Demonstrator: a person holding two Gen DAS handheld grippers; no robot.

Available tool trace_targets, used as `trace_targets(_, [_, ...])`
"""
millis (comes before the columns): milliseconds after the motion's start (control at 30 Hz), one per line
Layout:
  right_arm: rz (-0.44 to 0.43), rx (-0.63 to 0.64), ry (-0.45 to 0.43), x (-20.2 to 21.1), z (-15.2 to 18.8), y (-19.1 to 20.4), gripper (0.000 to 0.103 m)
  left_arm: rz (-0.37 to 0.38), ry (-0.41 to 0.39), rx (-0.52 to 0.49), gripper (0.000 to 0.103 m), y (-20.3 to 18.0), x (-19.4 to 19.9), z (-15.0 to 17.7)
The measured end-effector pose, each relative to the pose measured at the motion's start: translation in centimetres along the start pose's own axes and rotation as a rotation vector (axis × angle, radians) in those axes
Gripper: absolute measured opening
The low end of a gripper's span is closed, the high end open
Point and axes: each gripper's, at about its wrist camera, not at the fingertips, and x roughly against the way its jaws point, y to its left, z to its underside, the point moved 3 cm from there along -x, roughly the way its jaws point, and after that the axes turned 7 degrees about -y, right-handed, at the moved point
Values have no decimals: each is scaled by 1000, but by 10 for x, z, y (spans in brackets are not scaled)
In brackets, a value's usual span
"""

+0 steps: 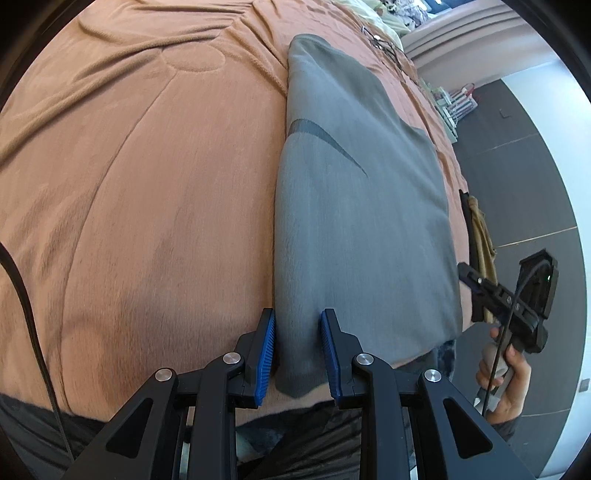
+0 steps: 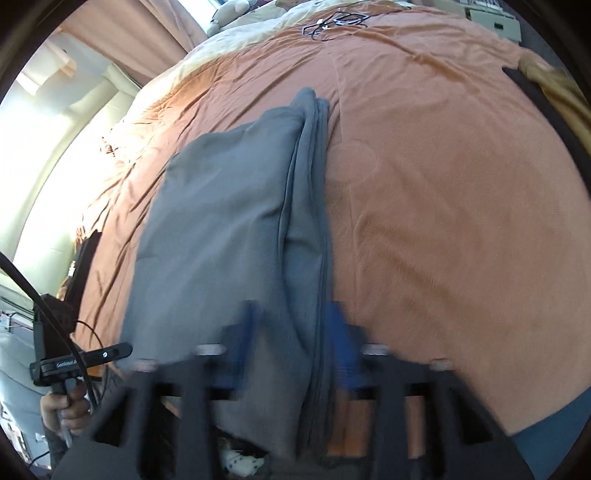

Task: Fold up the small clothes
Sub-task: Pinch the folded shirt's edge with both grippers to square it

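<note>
A grey garment [image 1: 351,184] with a dark swoosh mark lies folded lengthwise on the orange bed cover [image 1: 147,184]. My left gripper [image 1: 297,350] is shut on its near left corner, with a blue pad on each side of the folded edge. In the right wrist view the same garment [image 2: 221,229] shows its stacked layers along the right edge. My right gripper [image 2: 295,321] is motion-blurred and stands open, its fingers astride that near edge and not pressing it. A hand [image 1: 502,369] holds the right gripper's handle beyond the garment's right side.
Black and mustard clothes [image 1: 480,229] hang at the bed's right edge, above dark floor [image 1: 535,166]. Thin cables [image 2: 332,20] lie at the far end of the bed cover [image 2: 443,221]. A black cable [image 1: 22,288] crosses the left. The other hand [image 2: 62,406] grips the left handle.
</note>
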Motion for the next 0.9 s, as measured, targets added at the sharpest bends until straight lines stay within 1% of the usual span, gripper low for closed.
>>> trace_targets(133, [-28, -12, -3, 8, 20, -10, 59, 25, -1, 20, 26, 4, 4, 6])
trace_targets(200, [-27, -30, 7, 8, 30, -14, 57, 35, -2, 29, 26, 7, 4, 8])
trace_targets(233, [-25, -40, 13, 7, 34, -16, 54, 38, -1, 34, 26, 8, 3, 9])
trace_targets(267, [-29, -43, 19, 7, 38, -18, 48, 39, -3, 38, 26, 8, 3, 9])
trace_targets(333, [-35, -45, 28, 8, 46, -18, 45, 36, -7, 35, 27, 6, 3, 9])
trace_targets(433, [-19, -43, 18, 10, 47, -20, 31, 32, -12, 25, 27, 5, 1, 11])
trace_targets(467, [-18, -55, 11, 11, 47, -21, 15, 33, -12, 23, 27, 6, 1, 11])
trace_targets(500, [-28, -71, 3, 13, 46, -22, 10, 36, -13, 25, 27, 7, 1, 11])
trace_targets(633, [-32, -82, -40, 28, 53, -23, 7, 41, -11, 36, 28, 9, 3, 12])
trace_targets(767, [-26, -97, -43, 25, 61, -25, 7, 61, -8, 50, 28, 11, 8, 13])
trace_targets(900, [-67, -137, -47, 22, 65, -31, 7, 82, -12, 71, 29, 16, 13, 14])
